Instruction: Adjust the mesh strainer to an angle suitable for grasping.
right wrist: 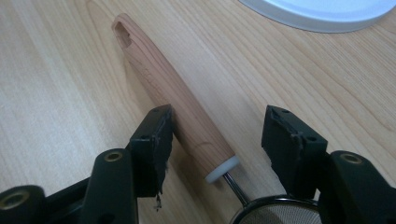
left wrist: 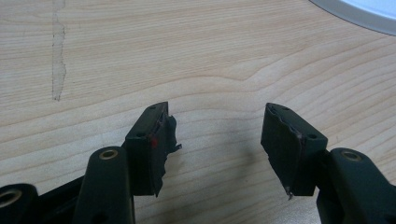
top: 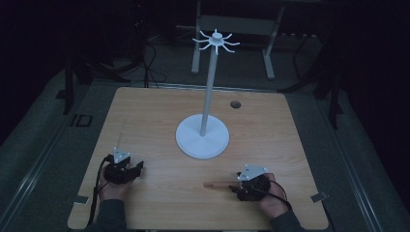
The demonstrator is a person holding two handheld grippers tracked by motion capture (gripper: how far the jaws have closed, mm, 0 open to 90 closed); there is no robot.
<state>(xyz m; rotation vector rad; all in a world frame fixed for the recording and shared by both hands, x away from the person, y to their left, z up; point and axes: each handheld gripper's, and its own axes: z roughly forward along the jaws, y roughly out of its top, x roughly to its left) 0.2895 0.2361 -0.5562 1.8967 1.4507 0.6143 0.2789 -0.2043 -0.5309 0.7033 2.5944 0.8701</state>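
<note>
The right gripper [right wrist: 217, 135] stands released, its jaws wide around the wooden handle [right wrist: 173, 98] of a small strainer [right wrist: 275, 212], whose mesh is cut off at the lower frame edge. The left gripper [left wrist: 217, 135] gapes over bare table [left wrist: 196, 56], lower left.

High view: overhead, facing forward and down over the light wooden counter [top: 159, 116]. Gripper views: close, low; both share the white round stand base [left wrist: 369, 14].
</note>
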